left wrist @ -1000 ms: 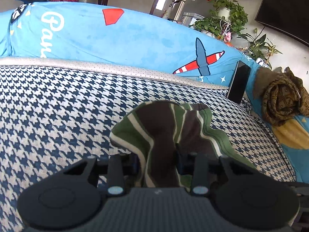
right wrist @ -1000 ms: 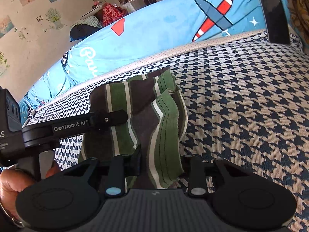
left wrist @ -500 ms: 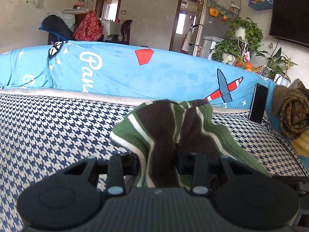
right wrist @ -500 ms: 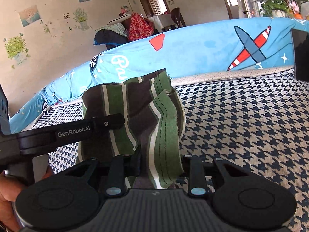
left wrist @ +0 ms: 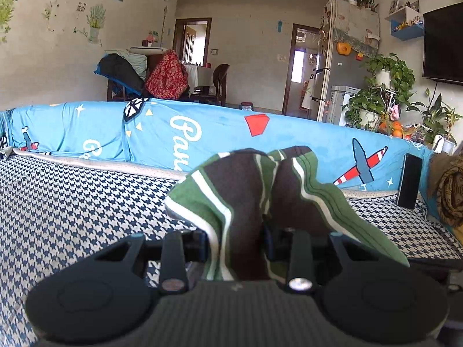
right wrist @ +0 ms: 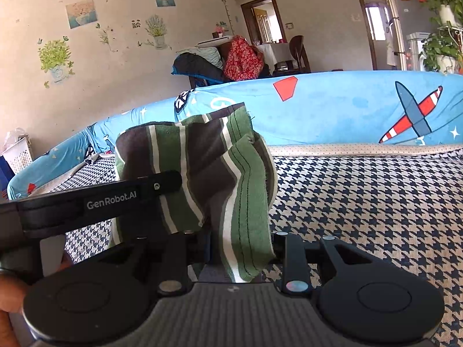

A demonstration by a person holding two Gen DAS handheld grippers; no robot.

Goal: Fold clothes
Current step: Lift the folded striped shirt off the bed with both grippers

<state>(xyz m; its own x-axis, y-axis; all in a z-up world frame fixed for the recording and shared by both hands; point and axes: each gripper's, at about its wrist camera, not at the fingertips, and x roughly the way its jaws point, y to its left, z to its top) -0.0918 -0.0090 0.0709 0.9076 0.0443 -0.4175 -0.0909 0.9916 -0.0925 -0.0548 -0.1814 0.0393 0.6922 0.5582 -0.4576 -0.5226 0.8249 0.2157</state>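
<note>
A green, brown and white striped garment (left wrist: 249, 190) is bunched between the jaws of my left gripper (left wrist: 235, 241), which is shut on it. The same striped garment (right wrist: 202, 167) also hangs in my right gripper (right wrist: 240, 245), shut on a folded edge. Both hold the cloth lifted above the houndstooth sofa seat (left wrist: 72, 202). In the right wrist view the left gripper's black arm (right wrist: 95, 202) crosses the frame from the left, with a hand (right wrist: 11, 295) under it. The fingertips of both grippers are hidden by cloth.
A blue printed cover (left wrist: 202, 136) drapes the sofa back. A black phone (left wrist: 408, 180) leans at the right end beside a brown crumpled cloth (left wrist: 448, 190). Behind stand chairs piled with clothes (left wrist: 144, 75), potted plants (left wrist: 387, 92) and a wall television (left wrist: 442, 40).
Both grippers rose and tilted upward with the garment still held; the views swung from the sofa seat up to the room beyond. The cloth keeps its bunched shape in both grips.
</note>
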